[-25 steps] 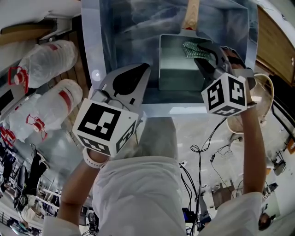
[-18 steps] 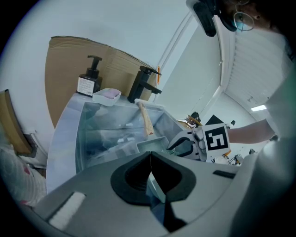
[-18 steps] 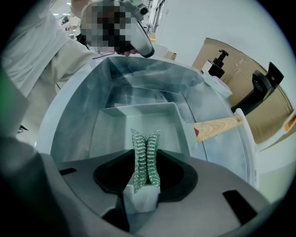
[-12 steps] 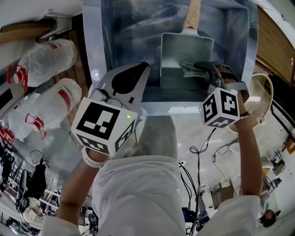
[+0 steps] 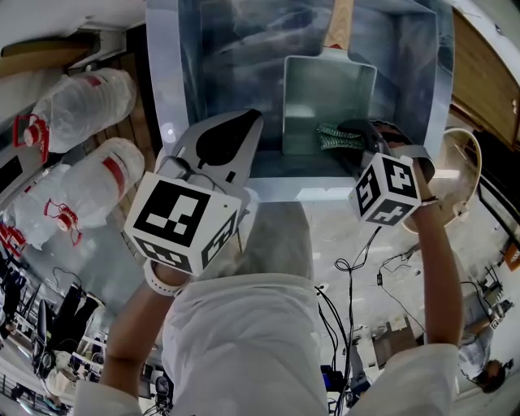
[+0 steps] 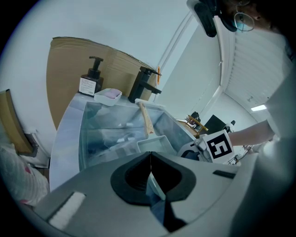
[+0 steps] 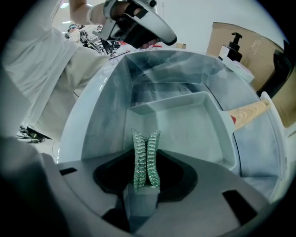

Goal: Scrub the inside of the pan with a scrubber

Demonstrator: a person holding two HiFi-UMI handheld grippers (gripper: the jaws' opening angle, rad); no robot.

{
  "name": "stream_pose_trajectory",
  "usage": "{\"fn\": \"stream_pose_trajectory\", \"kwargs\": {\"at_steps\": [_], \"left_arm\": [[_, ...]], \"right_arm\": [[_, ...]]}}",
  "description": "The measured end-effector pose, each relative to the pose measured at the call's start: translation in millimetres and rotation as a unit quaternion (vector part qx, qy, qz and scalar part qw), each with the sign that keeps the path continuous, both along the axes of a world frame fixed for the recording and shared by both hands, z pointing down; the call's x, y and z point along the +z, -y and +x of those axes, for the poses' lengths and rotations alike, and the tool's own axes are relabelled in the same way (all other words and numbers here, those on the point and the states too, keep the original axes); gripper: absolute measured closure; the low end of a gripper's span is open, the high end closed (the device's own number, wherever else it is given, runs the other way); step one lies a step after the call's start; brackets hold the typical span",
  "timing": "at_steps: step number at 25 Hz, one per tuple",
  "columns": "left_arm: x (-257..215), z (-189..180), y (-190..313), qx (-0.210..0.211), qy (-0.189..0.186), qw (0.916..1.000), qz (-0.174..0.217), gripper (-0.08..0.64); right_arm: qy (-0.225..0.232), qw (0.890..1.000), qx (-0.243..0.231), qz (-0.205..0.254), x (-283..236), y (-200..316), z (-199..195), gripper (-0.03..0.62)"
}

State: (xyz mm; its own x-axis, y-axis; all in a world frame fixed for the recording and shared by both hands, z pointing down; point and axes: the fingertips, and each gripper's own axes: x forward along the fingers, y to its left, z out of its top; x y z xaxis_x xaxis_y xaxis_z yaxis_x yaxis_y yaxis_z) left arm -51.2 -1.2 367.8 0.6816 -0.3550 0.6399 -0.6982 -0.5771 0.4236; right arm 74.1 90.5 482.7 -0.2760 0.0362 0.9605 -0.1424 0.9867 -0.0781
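Note:
A rectangular metal pan [image 5: 325, 85] with a wooden handle [image 5: 340, 24] lies in the steel sink [image 5: 162, 81]. My right gripper [image 5: 351, 136] is shut on a green mesh scrubber [image 5: 331, 136], which is at the pan's near right corner. In the right gripper view the scrubber [image 7: 145, 143] sticks out of the right gripper [image 7: 146, 162] over the pan [image 7: 185, 122]. My left gripper [image 5: 253, 120] hovers shut and empty above the sink's near left rim. In the left gripper view the left gripper [image 6: 150, 155] points toward the pan [image 6: 155, 144].
Two plastic water bottles [image 5: 81, 101] [image 5: 77, 195] lie left of the sink. A round bowl [image 5: 467, 175] sits to the right. At the sink's back stand a soap dispenser [image 6: 90, 79], a soap dish [image 6: 107, 95] and a dark faucet [image 6: 143, 83]. Cables [image 5: 357, 268] trail on the floor.
My right gripper has dragged the scrubber from the pan's far right part toward its near edge. The left gripper has stayed put.

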Motion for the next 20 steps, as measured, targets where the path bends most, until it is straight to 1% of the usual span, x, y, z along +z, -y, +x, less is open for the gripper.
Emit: {"fn": "stream_pose_trajectory", "kwargs": {"at_steps": [4,8,10,12,14,17,20], "left_arm": [[0,-2,-1,0.0,0.0,1.0,0.001,0.554],[-1,-3,-1,-0.001,-0.001,1.0,0.002,0.554],[-2,-5,0,-0.002,-0.002,1.0,0.002,0.554],[-3,-6,0,-0.003,-0.003,1.0,0.003,0.554],[-3,-6,0,-0.004,-0.005,1.0,0.004,0.554],[-5,-7,-1,-0.004,-0.006,1.0,0.004,0.554],[-5,-7,-1,-0.004,-0.007,1.0,0.004,0.554]], "right_arm": [[0.007,0.999,0.006,-0.036,1,-4,0,0.463],[0.009,0.997,-0.014,-0.079,-5,-8,-1,0.464],[0.01,0.996,-0.018,-0.086,-11,-6,-2,0.463],[0.013,0.997,-0.014,-0.07,-17,4,-1,0.463],[0.018,0.999,-0.001,-0.036,-24,19,0,0.463],[0.023,0.999,0.023,0.031,-37,49,0,0.463],[0.011,0.994,0.033,0.106,-45,78,4,0.463]]}}
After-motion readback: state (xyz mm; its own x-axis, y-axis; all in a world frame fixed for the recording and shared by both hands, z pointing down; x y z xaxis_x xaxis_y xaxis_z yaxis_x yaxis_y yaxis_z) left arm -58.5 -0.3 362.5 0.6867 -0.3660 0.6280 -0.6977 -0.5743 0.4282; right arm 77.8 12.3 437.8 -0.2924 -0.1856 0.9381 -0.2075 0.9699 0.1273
